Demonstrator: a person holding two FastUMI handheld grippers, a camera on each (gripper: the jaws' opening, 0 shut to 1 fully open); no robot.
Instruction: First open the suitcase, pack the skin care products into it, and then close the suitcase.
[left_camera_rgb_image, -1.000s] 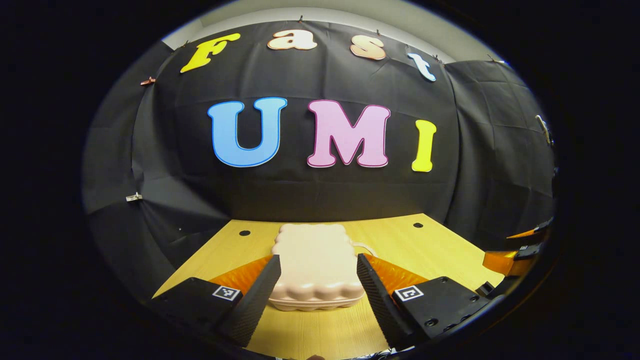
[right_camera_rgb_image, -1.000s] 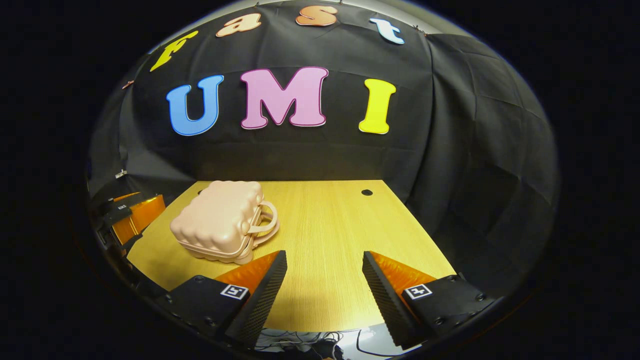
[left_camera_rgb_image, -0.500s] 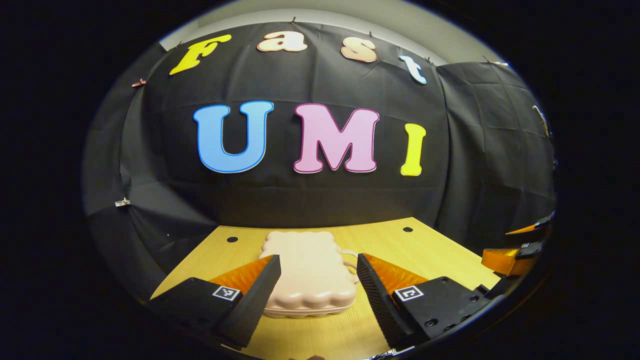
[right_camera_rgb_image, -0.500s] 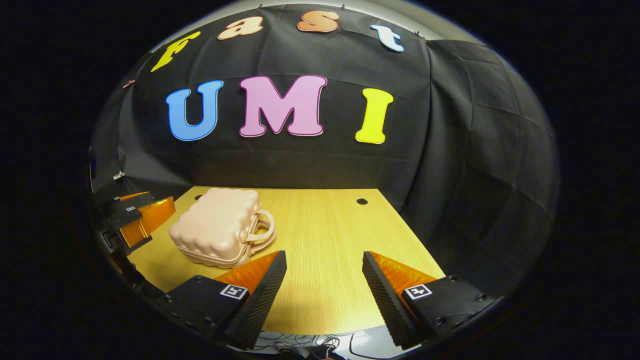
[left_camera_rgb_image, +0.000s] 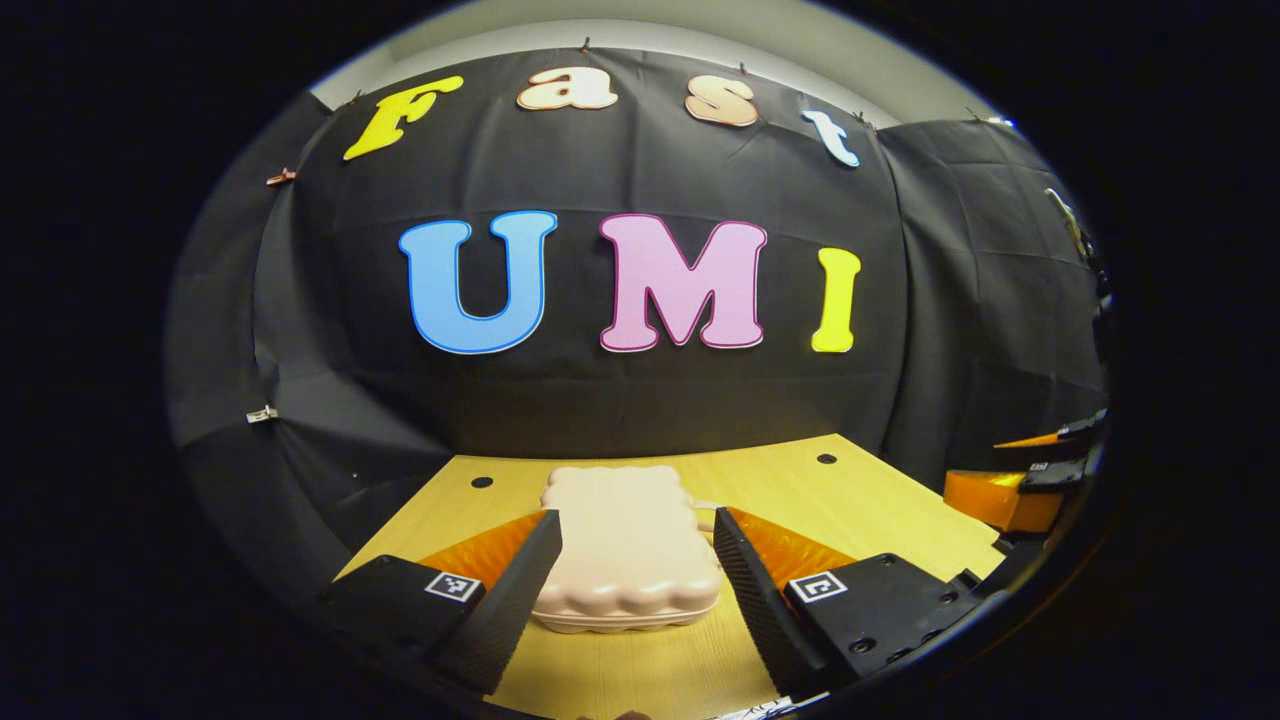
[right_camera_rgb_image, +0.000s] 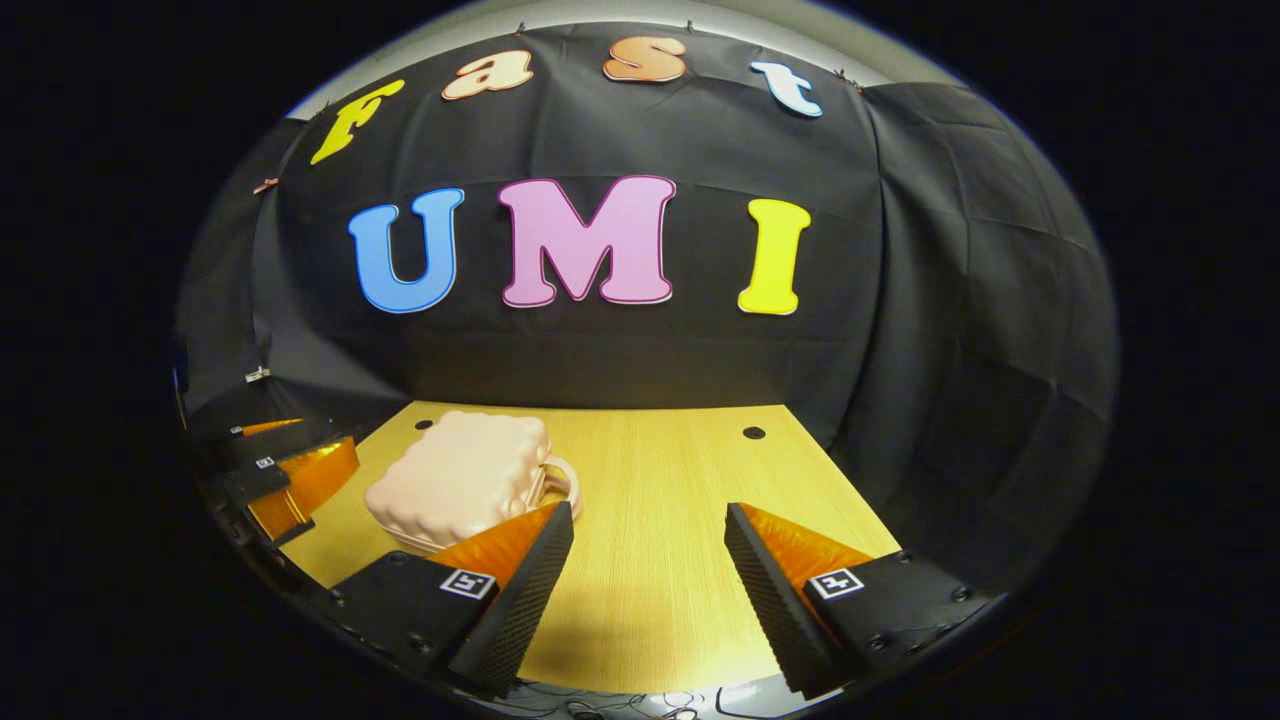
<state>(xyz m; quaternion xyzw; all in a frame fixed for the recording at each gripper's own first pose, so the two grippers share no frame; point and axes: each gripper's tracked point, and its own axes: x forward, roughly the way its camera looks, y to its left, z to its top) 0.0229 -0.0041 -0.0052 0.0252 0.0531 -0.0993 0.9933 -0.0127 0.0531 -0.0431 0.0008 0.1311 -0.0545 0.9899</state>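
Note:
A small pink suitcase (left_camera_rgb_image: 625, 545) with a bumpy shell lies flat and closed on the wooden table (left_camera_rgb_image: 860, 500). In the left gripper view it sits just ahead of my left gripper (left_camera_rgb_image: 637, 580), framed between the open fingers, which stand apart from it. Its handle (right_camera_rgb_image: 562, 480) points to the right in the right gripper view, where the suitcase (right_camera_rgb_image: 465, 480) lies at the left. My right gripper (right_camera_rgb_image: 648, 580) is open over bare table to the right of the case. The left gripper (right_camera_rgb_image: 290, 470) shows at the far left edge there, and the right gripper (left_camera_rgb_image: 1015, 480) at the far right of the left gripper view.
The table (right_camera_rgb_image: 680, 500) has small round holes near its back corners (right_camera_rgb_image: 754, 433) (left_camera_rgb_image: 482, 481). The black cloth wall closes the back and both sides. Cables hang below the table's front edge (right_camera_rgb_image: 620, 705).
Both cameras have shifted slightly; the right gripper has tilted up and drifted a little toward the suitcase. The suitcase has not moved and both grippers have stayed open.

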